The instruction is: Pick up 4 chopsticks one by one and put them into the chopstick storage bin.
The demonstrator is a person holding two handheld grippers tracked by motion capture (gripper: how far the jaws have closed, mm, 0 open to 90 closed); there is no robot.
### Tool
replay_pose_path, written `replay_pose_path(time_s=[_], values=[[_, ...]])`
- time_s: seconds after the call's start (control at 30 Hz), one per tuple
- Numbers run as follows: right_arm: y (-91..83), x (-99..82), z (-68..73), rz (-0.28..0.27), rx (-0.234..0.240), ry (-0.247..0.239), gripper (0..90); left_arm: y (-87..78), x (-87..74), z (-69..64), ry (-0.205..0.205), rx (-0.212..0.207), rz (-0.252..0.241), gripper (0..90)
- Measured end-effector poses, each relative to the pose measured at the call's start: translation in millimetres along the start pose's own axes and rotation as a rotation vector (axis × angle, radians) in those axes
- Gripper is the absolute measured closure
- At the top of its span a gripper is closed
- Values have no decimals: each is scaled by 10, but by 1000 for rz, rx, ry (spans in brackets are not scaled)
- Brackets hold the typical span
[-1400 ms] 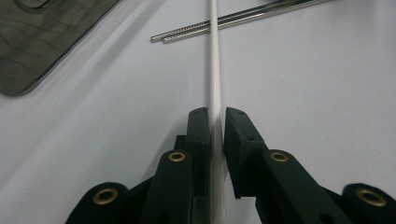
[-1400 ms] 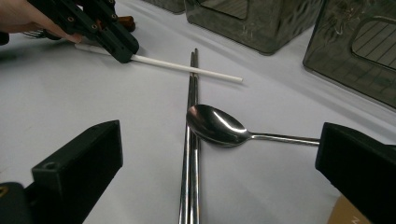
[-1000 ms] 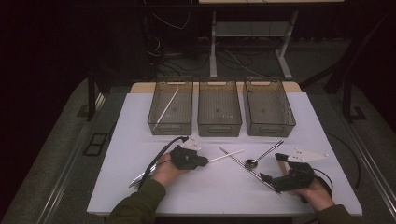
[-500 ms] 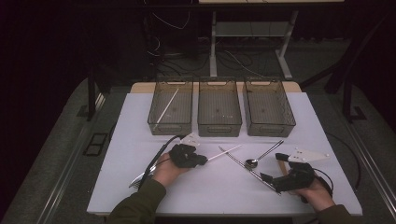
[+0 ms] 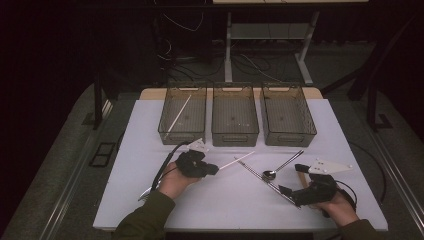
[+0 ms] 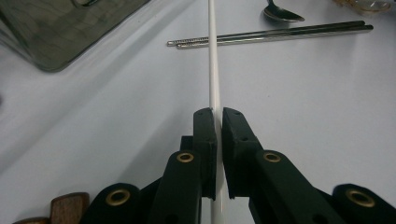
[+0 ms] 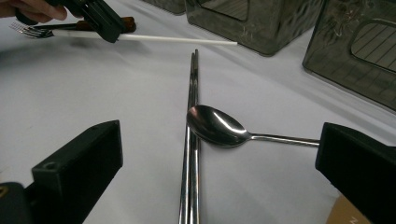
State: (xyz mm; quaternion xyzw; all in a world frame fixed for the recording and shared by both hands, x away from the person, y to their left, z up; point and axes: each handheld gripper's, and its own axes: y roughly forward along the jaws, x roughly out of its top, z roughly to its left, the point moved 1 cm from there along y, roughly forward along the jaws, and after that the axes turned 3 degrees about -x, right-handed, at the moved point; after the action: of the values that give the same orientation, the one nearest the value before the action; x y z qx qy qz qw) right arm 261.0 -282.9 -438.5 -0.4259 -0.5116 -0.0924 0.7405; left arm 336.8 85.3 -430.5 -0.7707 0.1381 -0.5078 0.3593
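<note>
Partly hidden: white chopstick [image 6: 213, 70] inside left claw [image 6: 217, 114].

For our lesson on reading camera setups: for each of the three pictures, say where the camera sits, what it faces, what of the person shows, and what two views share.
High view: above the person's side, looking forward and down on the table; both forearms and hands show.
Left gripper view: rides the left gripper, looking along jaws shut on the white chopstick.
Right gripper view: rides the right gripper, open jaws facing the spoon; a hand at top left.
Shared: both gripper views show the metal chopsticks.
</note>
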Motion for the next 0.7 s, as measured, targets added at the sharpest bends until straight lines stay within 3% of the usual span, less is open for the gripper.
replay_pose_path(time_s=[0.7], values=[[40,12,3,-6,8,-15,9,-351,3,60,-3,25,-44,843]])
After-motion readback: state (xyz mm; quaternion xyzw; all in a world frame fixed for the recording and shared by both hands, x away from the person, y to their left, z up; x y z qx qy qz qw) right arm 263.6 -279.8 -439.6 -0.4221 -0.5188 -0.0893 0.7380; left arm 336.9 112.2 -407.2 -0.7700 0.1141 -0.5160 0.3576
